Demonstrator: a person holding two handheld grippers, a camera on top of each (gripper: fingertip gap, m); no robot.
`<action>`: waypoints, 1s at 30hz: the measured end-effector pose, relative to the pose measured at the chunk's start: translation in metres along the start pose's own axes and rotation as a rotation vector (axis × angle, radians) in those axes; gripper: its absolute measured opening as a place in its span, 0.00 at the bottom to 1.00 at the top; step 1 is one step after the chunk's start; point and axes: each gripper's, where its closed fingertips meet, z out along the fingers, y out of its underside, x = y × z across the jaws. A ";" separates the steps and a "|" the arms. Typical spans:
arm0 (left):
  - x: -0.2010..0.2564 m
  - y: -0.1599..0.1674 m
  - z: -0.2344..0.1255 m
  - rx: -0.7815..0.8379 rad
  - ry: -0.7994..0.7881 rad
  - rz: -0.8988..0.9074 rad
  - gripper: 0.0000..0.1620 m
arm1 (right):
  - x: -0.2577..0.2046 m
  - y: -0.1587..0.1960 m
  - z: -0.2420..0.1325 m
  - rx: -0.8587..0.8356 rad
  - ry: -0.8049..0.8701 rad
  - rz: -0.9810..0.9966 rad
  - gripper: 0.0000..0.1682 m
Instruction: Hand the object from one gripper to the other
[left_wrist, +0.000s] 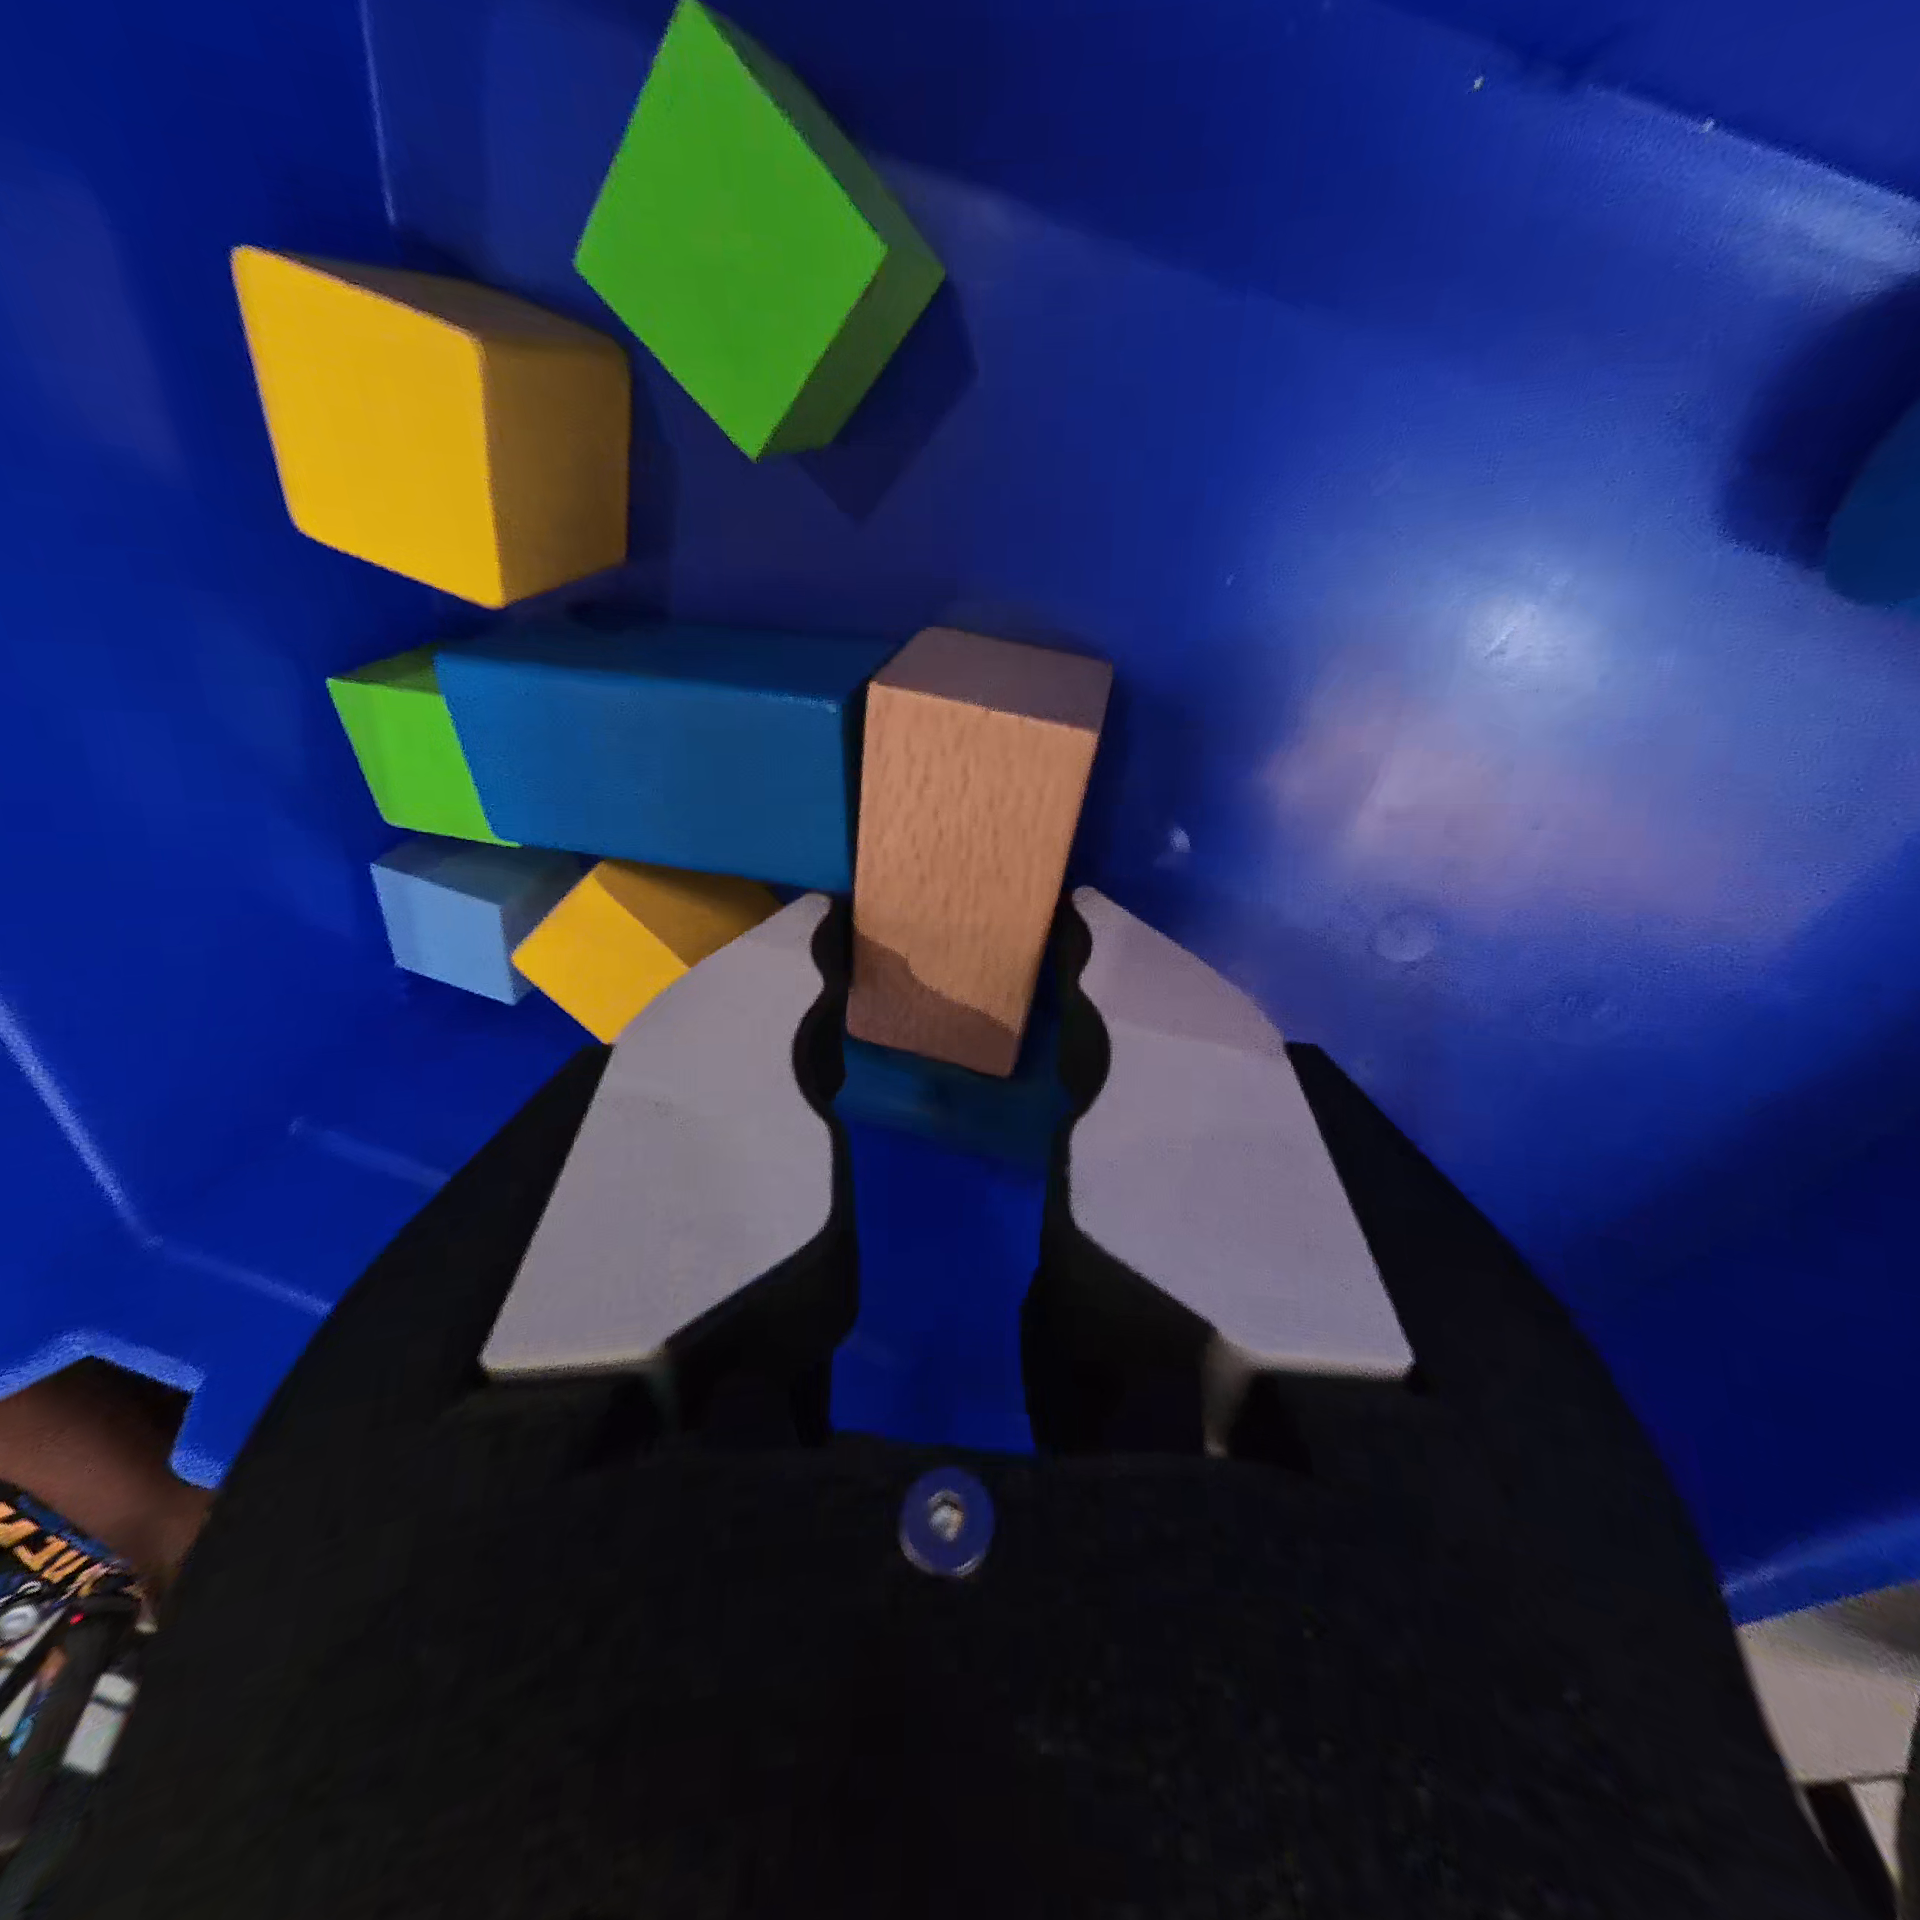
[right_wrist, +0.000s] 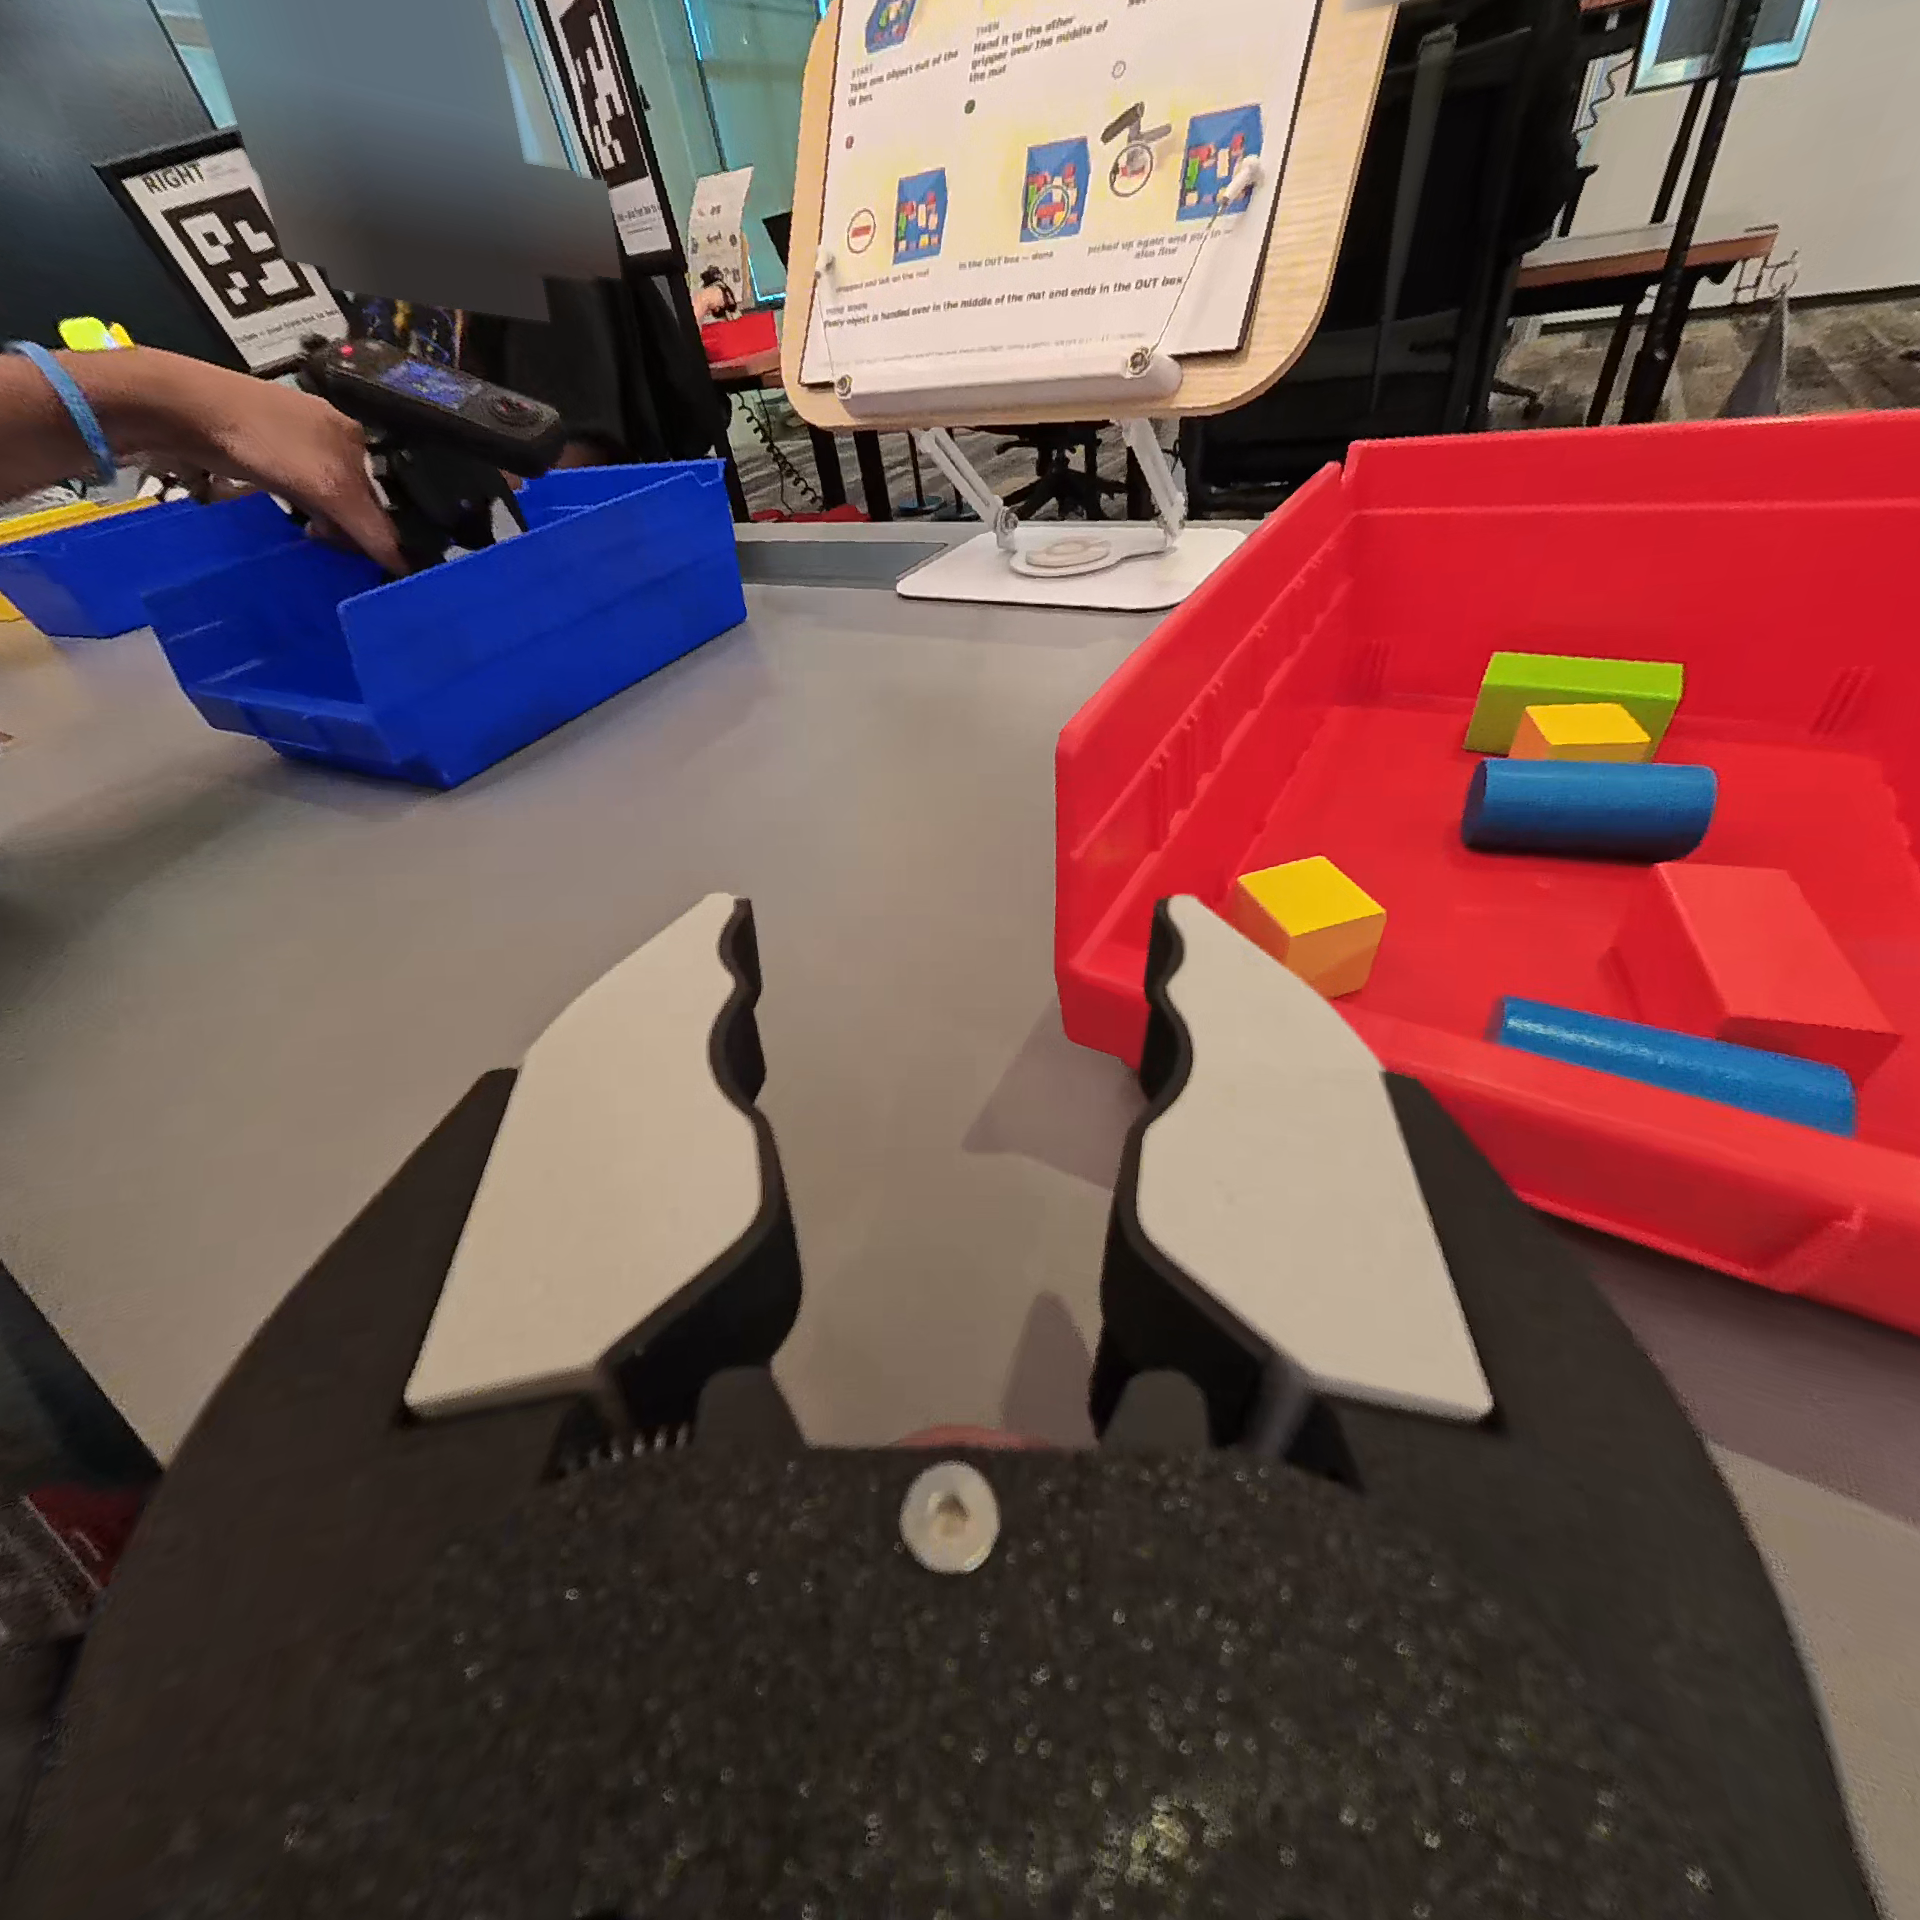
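**Left gripper at wood block in blue bin**

I am reaching the left gripper (left_wrist: 951, 909) into the blue bin (left_wrist: 1455, 520); its fingers are straddling the plain wood block (left_wrist: 971, 831), and I cannot tell whether they are pinching it. The block is touching a blue block (left_wrist: 655, 748). I am holding the right gripper (right_wrist: 951, 914) spread apart, with nothing in it, over the grey table (right_wrist: 831, 779) beside the red bin (right_wrist: 1143, 748).
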 end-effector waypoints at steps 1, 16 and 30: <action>0.000 -0.001 0.000 0.005 -0.008 0.009 0.23 | -0.001 0.000 0.000 0.004 -0.003 0.002 0.42; 0.090 -0.044 -0.151 0.840 0.024 -0.296 0.21 | -0.038 -0.011 0.010 0.005 -0.138 -0.081 0.40; 0.307 -0.183 -0.256 1.422 0.459 -0.327 0.21 | -0.210 -0.070 0.075 -0.044 -0.893 0.061 0.43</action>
